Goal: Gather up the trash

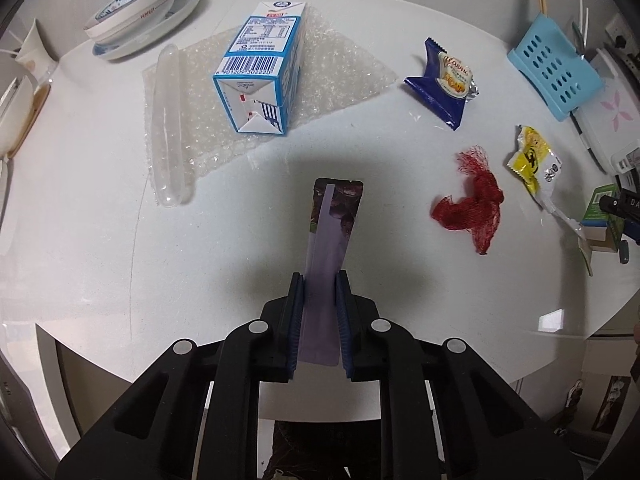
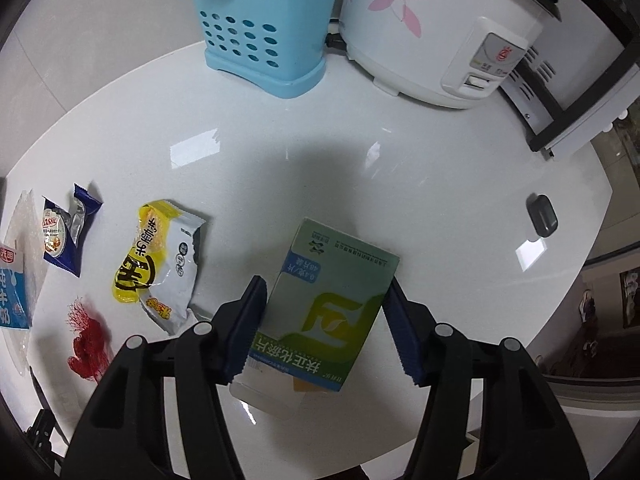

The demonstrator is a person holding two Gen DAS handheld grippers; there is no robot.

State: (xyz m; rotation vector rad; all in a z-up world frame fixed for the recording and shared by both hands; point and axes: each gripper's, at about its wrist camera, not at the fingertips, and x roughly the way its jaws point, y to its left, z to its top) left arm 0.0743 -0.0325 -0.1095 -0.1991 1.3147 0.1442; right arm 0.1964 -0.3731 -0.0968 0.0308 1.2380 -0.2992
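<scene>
Purple wrapper (image 1: 334, 224) clamped in left claw (image 1: 320, 280); green box (image 2: 326, 304) clamped in right claw (image 2: 325, 286)

Stacked bowls (image 1: 132, 12), blue utensil caddy (image 2: 266, 28), flowered rice cooker (image 2: 436, 28), perhaps a small grey case (image 2: 542, 216)

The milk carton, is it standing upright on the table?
No, the milk carton lies on its side on bubble wrap.

Left hand-held gripper (image 1: 319, 292) clamped nearly shut; right hand-held gripper (image 2: 326, 300) apparently gripping, half-wide.
</scene>
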